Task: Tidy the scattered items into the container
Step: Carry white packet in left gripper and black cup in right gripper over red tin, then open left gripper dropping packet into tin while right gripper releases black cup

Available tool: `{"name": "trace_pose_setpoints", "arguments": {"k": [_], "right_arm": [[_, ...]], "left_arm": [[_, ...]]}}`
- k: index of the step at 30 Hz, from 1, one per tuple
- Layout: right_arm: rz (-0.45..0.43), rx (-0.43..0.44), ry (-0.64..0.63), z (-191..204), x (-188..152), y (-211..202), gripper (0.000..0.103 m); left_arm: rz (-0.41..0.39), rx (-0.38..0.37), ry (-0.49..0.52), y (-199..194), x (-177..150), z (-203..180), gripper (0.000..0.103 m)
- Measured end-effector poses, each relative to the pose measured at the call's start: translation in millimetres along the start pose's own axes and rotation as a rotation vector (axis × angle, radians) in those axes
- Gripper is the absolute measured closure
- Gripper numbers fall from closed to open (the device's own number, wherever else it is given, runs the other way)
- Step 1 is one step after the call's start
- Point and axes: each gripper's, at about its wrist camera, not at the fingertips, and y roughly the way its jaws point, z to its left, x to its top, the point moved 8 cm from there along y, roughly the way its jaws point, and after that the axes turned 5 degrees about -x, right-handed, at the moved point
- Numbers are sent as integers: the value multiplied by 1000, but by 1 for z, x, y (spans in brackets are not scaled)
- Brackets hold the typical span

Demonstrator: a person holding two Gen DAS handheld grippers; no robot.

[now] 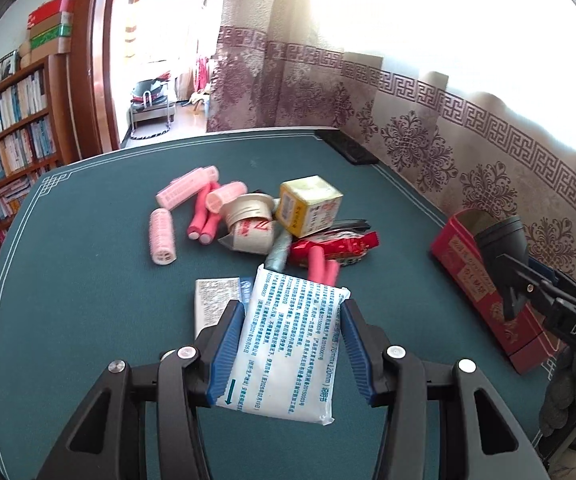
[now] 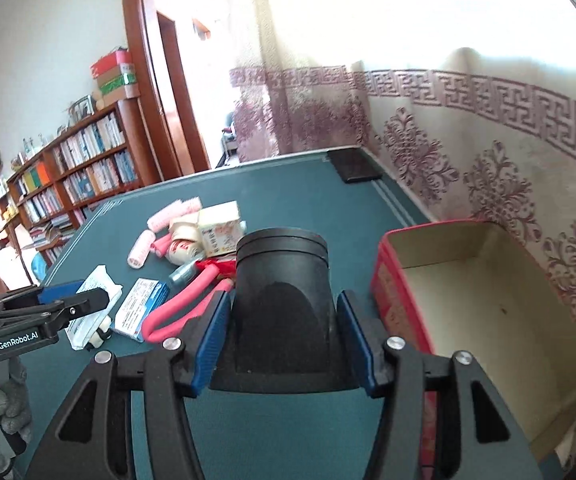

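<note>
Currently the left gripper point(image 1: 288, 344) pinches a white sachet printed in blue point(image 1: 288, 344) between its blue pads, lifted off the green table point(image 1: 67, 320). Right gripper point(image 2: 283, 340): jaws part-spread, clamped on a black cylindrical object point(image 2: 283, 280) that fills the gap, just left of the red box point(image 2: 488, 320), whose cream interior holds nothing visible. Pink hair rollers point(image 1: 162, 236), yellow carton point(image 1: 310, 204), paper cup point(image 1: 249, 220) and red wrapper point(image 1: 340, 246) lie heaped mid-table.
</note>
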Motion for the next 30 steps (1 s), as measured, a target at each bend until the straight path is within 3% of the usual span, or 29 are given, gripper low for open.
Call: {"name": "trace_pose_setpoints", "arguments": {"k": [6,12,19,27,29,30], "right_arm": [[-81,-166,77,-78,13,-40,44],[-46,-263,161,-143,-2,-44,44],[-27,-307,179,-168,-15,-48,44],[-13,-334,210,-188,-23,-49,44],[-7,-339,208,-189,-24,-47,44],[-4,-342,206,-189,-25,-46,44]], "left_arm": [[-2,-90,105,12,19,-66,52],[10,-183,231,31,33,-143,52],[32,-280,353,56,41,-222,52],[62,-353,401,81,47,-270,52],[62,-371,397,87,48,-277,51],[71,-385,390,90,48,-280,42]]}}
